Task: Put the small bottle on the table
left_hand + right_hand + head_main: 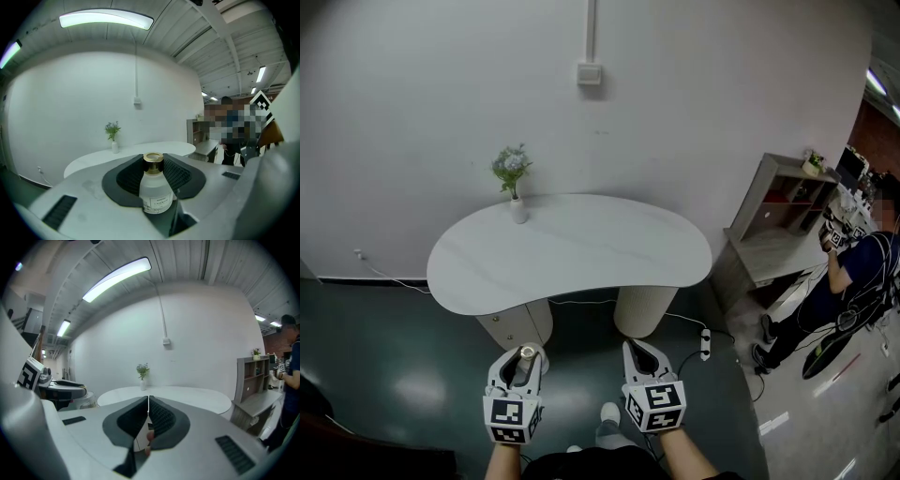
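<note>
The small bottle (526, 362), frosted glass with a gold cap and a white label, stands upright between the jaws of my left gripper (525, 355), which is shut on it. In the left gripper view the bottle (155, 191) fills the gap between the black pads of the left gripper (153, 165). My right gripper (639, 352) hangs beside it, shut with nothing held; its jaw tips meet in the right gripper view (148, 402). Both grippers hover over the dark floor, short of the white kidney-shaped table (581, 248), which also shows ahead in both gripper views (136, 152) (192, 397).
A small white vase of flowers (516, 183) stands at the table's back left (114, 139) (143, 376). A grey shelf unit (783, 211) and a person (853, 277) are to the right. A power strip (705, 345) and cables lie on the floor by the table legs.
</note>
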`<control>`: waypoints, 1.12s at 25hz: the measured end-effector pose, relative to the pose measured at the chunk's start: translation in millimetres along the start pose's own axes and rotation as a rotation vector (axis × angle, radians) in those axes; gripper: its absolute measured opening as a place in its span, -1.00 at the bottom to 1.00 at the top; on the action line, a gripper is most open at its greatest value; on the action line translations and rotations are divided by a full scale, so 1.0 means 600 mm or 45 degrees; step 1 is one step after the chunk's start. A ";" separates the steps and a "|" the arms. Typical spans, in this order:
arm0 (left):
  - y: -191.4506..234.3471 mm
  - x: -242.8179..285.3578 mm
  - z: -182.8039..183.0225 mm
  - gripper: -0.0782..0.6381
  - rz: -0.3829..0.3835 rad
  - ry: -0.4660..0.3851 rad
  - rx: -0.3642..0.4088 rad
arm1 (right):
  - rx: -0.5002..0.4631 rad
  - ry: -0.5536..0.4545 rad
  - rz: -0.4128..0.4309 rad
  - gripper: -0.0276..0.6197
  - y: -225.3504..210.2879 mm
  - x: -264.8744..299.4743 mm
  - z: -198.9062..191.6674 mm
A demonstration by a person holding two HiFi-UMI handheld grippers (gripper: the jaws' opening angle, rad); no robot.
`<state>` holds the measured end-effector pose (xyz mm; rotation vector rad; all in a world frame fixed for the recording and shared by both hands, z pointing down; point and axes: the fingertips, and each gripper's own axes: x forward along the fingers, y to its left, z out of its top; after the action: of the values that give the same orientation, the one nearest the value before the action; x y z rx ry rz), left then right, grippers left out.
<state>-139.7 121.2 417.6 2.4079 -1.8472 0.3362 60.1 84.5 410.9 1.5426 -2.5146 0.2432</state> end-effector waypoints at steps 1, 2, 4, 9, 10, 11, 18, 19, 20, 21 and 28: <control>0.003 0.008 0.000 -0.42 0.001 0.006 -0.002 | 0.001 0.004 0.002 -0.71 -0.004 0.009 0.001; 0.006 0.017 0.000 -0.42 0.004 0.009 -0.004 | 0.002 0.007 0.005 -0.71 -0.009 0.018 0.002; 0.012 0.033 0.002 -0.42 0.011 0.014 -0.009 | 0.004 0.013 0.011 -0.71 -0.017 0.036 0.003; 0.024 0.075 0.003 -0.42 0.028 0.031 -0.011 | 0.009 0.036 0.037 -0.71 -0.037 0.084 0.003; 0.028 0.086 0.004 -0.42 0.031 0.034 -0.010 | 0.007 0.041 0.045 -0.71 -0.040 0.096 0.004; 0.033 0.096 0.005 -0.42 0.035 0.036 -0.010 | 0.003 0.045 0.052 -0.71 -0.043 0.108 0.005; 0.051 0.171 0.013 -0.42 0.069 0.057 -0.017 | -0.009 0.061 0.091 -0.71 -0.080 0.182 0.011; 0.051 0.181 0.015 -0.42 0.073 0.059 -0.017 | -0.006 0.064 0.096 -0.71 -0.087 0.192 0.013; 0.051 0.192 0.016 -0.42 0.077 0.059 -0.017 | -0.001 0.065 0.102 -0.71 -0.095 0.201 0.014; 0.051 0.202 0.017 -0.42 0.082 0.059 -0.017 | 0.003 0.068 0.108 -0.71 -0.103 0.210 0.014; 0.045 0.266 0.036 -0.42 0.117 0.060 -0.021 | -0.002 0.081 0.156 -0.71 -0.146 0.262 0.025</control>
<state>-124.2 -40.8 431.2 2.2889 -1.9363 0.3796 67.2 -93.9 437.6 1.3601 -2.5615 0.3022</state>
